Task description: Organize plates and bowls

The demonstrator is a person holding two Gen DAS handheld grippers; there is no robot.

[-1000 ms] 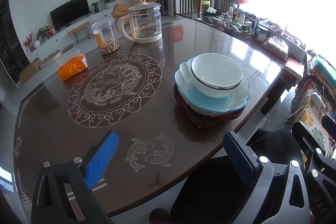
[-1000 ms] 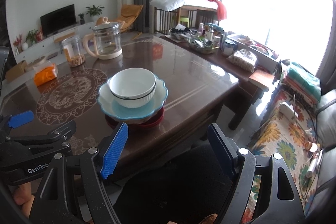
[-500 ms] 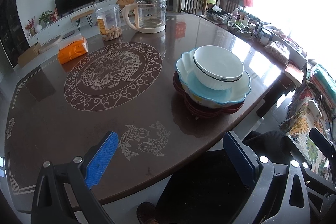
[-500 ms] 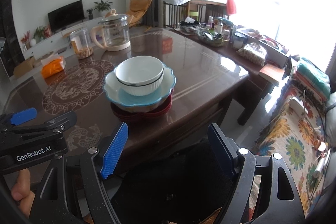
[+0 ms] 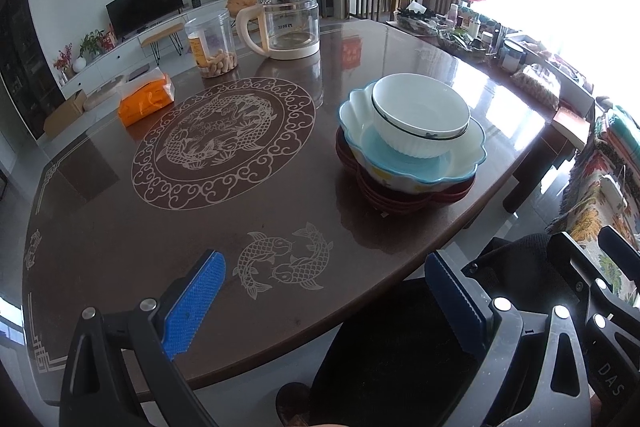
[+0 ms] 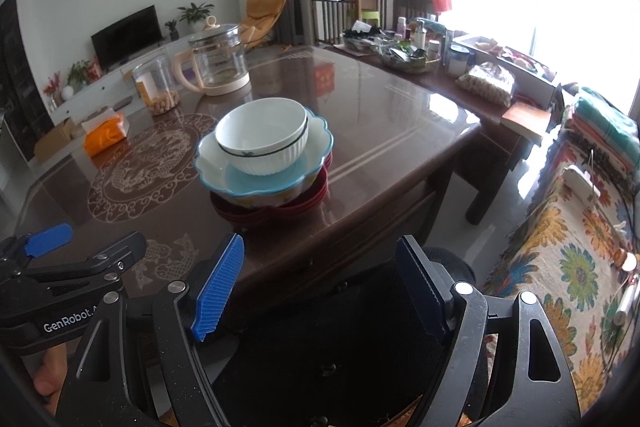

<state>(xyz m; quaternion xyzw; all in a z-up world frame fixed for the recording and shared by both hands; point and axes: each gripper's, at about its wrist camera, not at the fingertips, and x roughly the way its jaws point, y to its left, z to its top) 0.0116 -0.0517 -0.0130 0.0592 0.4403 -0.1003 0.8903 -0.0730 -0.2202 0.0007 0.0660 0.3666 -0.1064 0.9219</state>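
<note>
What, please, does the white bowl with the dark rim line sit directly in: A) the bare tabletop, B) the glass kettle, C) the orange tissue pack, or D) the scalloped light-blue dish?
D: the white bowl rests inside the scalloped light-blue dish, which itself sits on the dark red plates.

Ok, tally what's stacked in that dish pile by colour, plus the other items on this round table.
White bowl: 1
Blue-rimmed scalloped dish: 1
Dark red plates: a few, exact count unclear
Glass kettle: 1
Clear jar: 1
Orange tissue pack: 1
Total: 5, plus the red plates
</note>
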